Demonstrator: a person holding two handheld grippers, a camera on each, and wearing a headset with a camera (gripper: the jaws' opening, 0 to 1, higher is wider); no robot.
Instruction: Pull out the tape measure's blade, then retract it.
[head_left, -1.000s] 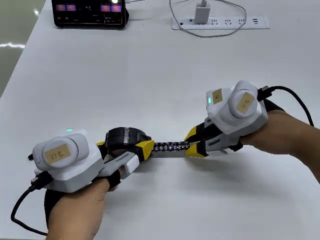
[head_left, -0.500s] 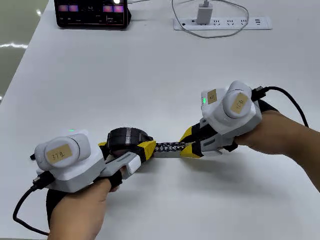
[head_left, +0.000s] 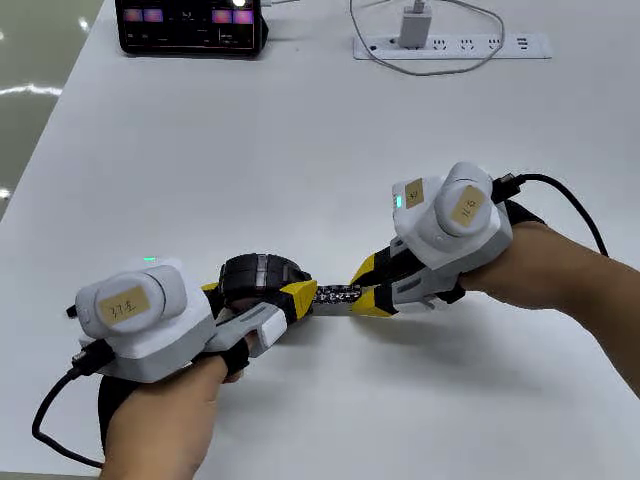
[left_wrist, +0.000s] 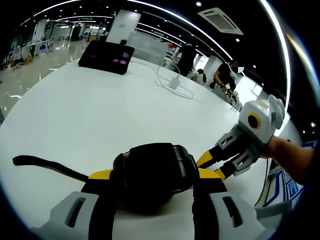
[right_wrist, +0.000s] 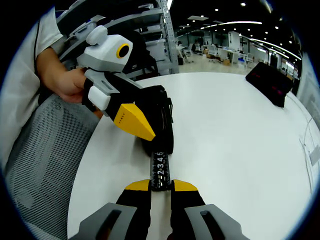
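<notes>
Tape measure (head_left: 258, 280) sits on the white table (head_left: 300, 150), clamped across its black body between the jaws of my left gripper (head_left: 255, 295). I record a short length of blade (right_wrist: 159, 170) showing. Its end is pinched between the closed jaws of my right gripper (right_wrist: 160, 186), near the left one.

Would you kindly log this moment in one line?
left gripper: shut on tape measure | right gripper: shut on blade | blade: short stretch out
</notes>
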